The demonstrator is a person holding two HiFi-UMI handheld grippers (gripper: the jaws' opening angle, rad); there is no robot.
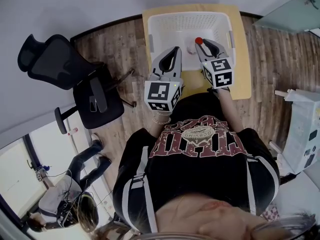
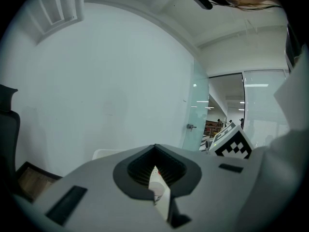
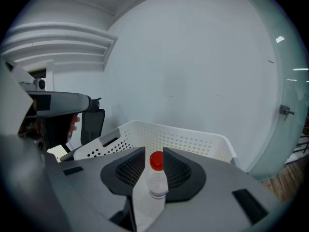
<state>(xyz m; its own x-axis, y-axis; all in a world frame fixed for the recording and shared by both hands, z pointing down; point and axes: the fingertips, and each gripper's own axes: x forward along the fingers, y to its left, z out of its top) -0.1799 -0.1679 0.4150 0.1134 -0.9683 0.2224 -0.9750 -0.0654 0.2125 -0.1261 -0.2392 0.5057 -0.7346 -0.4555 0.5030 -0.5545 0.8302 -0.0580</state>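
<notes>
Right gripper is clamped on a clear bottle with a red cap. It holds the bottle upright above the basket's inside, toward the basket's right front corner. In the right gripper view the jaws press on the bottle just under the cap, with the basket's perforated far wall right behind it

Left gripper is over the basket's left front edge, just beside the right one but not touching it. Its jaws are closed on a small white item with a bit of red on it; can't tell what it is

Basket is white plastic and sits on a light wood worktop. A black office chair stands on the floor well left of the basket
</notes>
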